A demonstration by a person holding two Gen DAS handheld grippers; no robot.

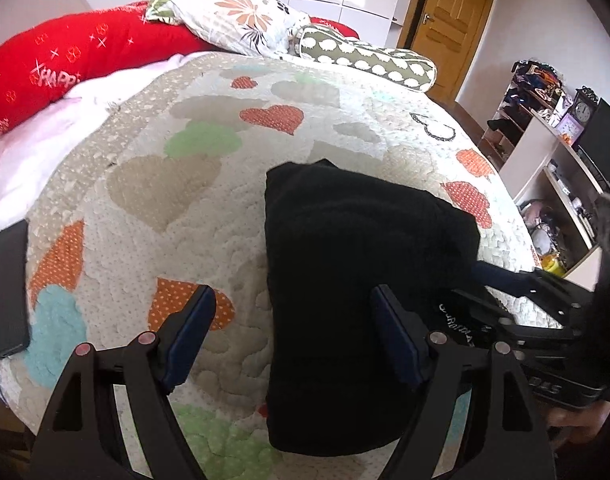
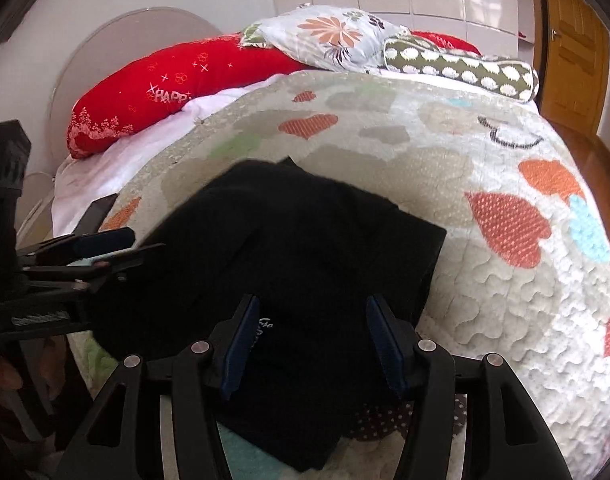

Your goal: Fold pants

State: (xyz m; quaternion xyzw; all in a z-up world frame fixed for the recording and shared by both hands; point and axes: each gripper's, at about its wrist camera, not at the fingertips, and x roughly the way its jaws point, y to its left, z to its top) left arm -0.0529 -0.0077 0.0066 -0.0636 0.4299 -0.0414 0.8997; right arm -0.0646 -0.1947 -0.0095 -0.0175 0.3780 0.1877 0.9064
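We see black pants (image 1: 345, 280) folded into a compact stack on the heart-print quilt (image 1: 153, 208), well short of the red pillow (image 1: 65, 60). Our left gripper (image 1: 293, 320) and right gripper (image 2: 311, 340) both hover over the stack, jaws spread wide, gripping nothing.

Folded black pants (image 1: 345, 288) on quilt (image 1: 185, 208)

Far ahead of the jaws lie a red pillow (image 2: 153, 92), floral pillow (image 2: 329, 36) and spotted bolster (image 2: 465, 66); a dark phone (image 1: 7, 292) sits left.
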